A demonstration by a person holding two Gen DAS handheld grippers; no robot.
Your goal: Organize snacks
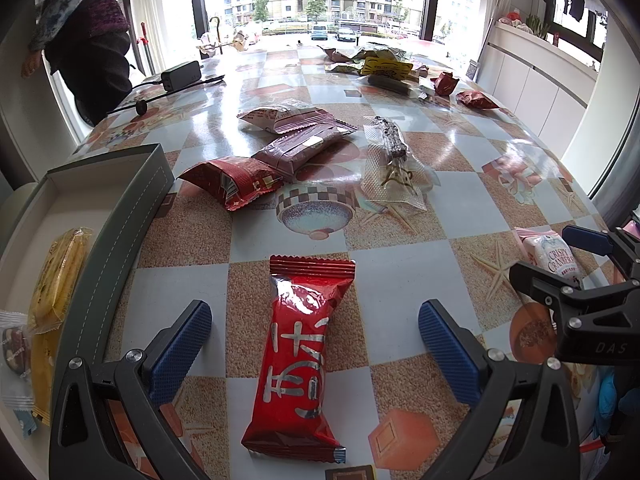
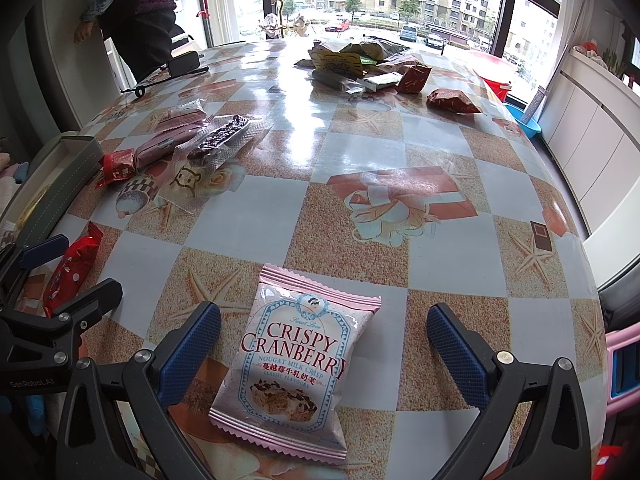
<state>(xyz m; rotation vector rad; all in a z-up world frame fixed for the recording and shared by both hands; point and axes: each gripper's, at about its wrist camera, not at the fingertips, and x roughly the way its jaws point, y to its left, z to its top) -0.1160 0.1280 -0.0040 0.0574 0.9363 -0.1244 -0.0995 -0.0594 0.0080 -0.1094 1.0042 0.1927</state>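
Note:
My left gripper (image 1: pixel 314 344) is open, its blue pads on either side of a red snack packet (image 1: pixel 300 360) lying flat on the table. My right gripper (image 2: pixel 324 344) is open around a pink "Crispy Cranberry" packet (image 2: pixel 292 364), also lying flat. Neither packet is touched. A grey box (image 1: pixel 116 240) at the left holds yellow snack packets (image 1: pixel 56 272). The right gripper (image 1: pixel 576 260) and the pink packet (image 1: pixel 550 258) show at the right in the left wrist view. The left gripper (image 2: pixel 60 264) and the red packet (image 2: pixel 70 270) show at the left in the right wrist view.
More snacks lie mid-table: a red packet (image 1: pixel 236 182), maroon packets (image 1: pixel 304 146), a clear-wrapped dark bar (image 1: pixel 394 156). A pile of packets (image 2: pixel 360 64) sits at the far side. A black power adapter (image 1: pixel 180 74) with cable lies far left. A person (image 1: pixel 96 32) stands beyond the table.

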